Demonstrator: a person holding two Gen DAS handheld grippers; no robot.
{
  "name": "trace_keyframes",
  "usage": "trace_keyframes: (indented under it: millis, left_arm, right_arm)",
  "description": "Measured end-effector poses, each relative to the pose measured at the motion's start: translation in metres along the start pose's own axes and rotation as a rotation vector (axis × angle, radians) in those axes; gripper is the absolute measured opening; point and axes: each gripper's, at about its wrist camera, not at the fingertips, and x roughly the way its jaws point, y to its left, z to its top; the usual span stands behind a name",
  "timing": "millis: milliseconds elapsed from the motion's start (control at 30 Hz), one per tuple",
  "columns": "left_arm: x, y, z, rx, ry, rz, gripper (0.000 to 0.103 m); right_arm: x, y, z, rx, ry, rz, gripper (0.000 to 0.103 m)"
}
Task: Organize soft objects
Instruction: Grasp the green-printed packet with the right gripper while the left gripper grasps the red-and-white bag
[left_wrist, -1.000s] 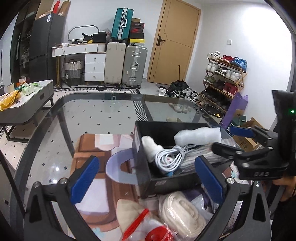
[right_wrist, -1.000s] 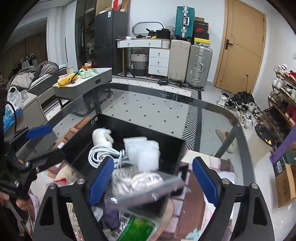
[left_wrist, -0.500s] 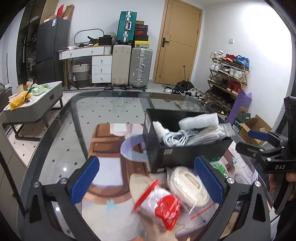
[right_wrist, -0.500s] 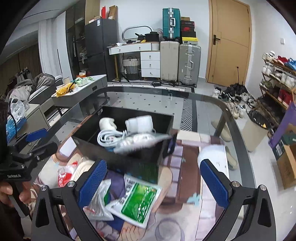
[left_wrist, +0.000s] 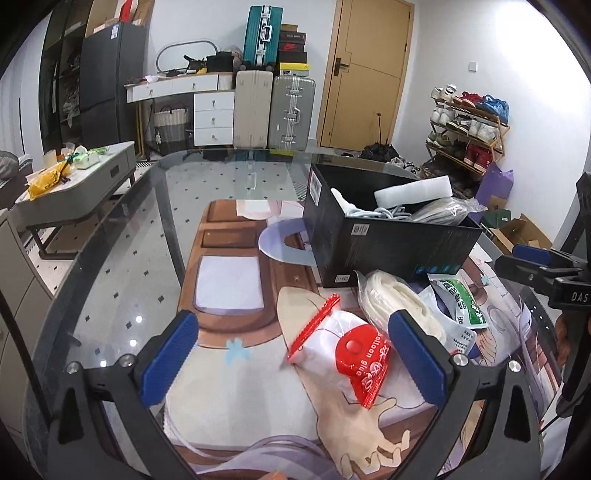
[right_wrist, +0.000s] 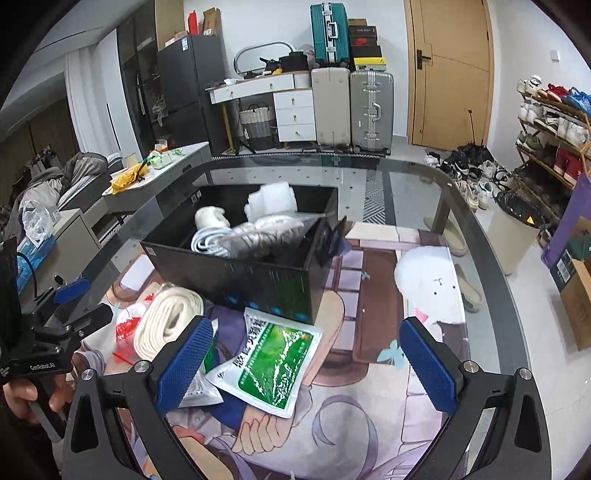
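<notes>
Both grippers empty, jaws spread wide: left gripper (left_wrist: 295, 354) over the red-sealed bag (left_wrist: 343, 350), right gripper (right_wrist: 306, 362) over the green sachet (right_wrist: 273, 365). Black box (right_wrist: 258, 280) already holds cable, foam and a bagged bundle. Loose on the surface (right_wrist: 406, 177): coiled white rope in film (right_wrist: 166, 321). Judgement: pinch crinkly, slippery plastic at a thick fold, not a flat face; lift clear of the box's rigid rim.

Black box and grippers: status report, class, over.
Left gripper open, empty. Right gripper open, empty. Black box part-filled; green packet, rope bundle, red-label bag outside.
</notes>
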Motion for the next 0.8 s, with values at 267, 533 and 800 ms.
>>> trace_keyframes:
  millis: [267, 533, 800]
  left_arm:
    - [0.004, 0.0, -0.004, -0.003, 0.02, -0.017, 0.103]
    - [0.007, 0.004, -0.003, -0.028, 0.039, -0.039, 0.103]
    - [0.009, 0.001, -0.004, -0.016, 0.056, -0.044, 0.103]
  right_arm:
    - [0.022, 0.003, -0.005, 0.0, 0.064, -0.009, 0.102]
    - [0.047, 0.008, -0.01, 0.007, 0.128, -0.024, 0.102]
    - [0.069, 0.013, -0.013, -0.013, 0.18, -0.096, 0.102]
